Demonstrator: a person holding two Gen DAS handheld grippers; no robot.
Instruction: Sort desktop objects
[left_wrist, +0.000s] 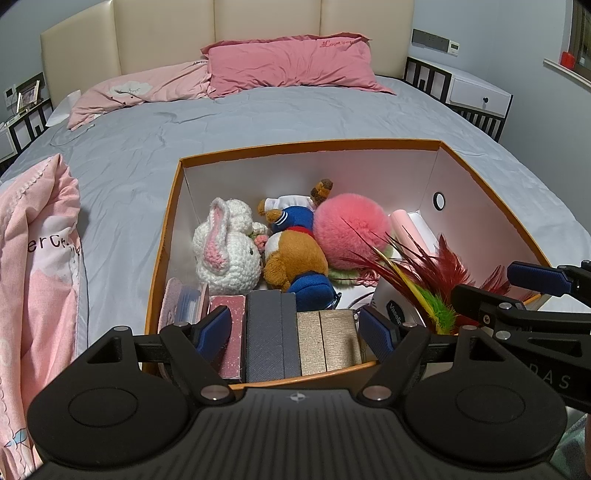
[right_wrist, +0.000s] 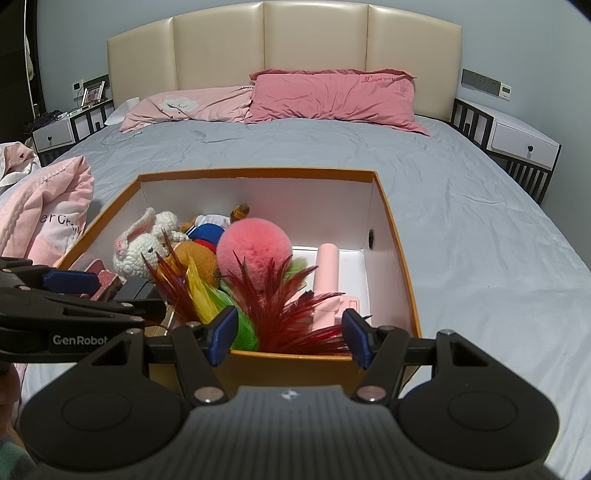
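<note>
The left gripper (left_wrist: 295, 332) hangs with its jaws wide apart over the near edge of an orange box (left_wrist: 306, 144) that sits on a grey bed (left_wrist: 258, 122), and nothing is between its blue pads. The right gripper (right_wrist: 290, 338) is just beside it, over the near wall of the same box, its jaws also spread and holding nothing; red feathers (right_wrist: 295, 314) rise between the pads without being pinched.

Inside the box, a white crocheted rabbit (left_wrist: 227, 247) lies at the left, touching a brown plush bear (left_wrist: 295, 254) in a blue outfit. A fluffy pink ball (left_wrist: 352, 232) rests against the bear on the right. A pink device (right_wrist: 328, 284) lies along the right side of the box floor. Along the near wall stand three small cases side by side: a pink case (left_wrist: 231, 332), a dark grey case (left_wrist: 271, 332) and a gold case (left_wrist: 328, 341). A feather toy (left_wrist: 436, 288) in red, yellow and green sticks up from the near right corner.

A pink blanket (left_wrist: 40, 277) lies folded on the bed to the left of the box, and pink pillows (left_wrist: 295, 66) rest against the headboard.
</note>
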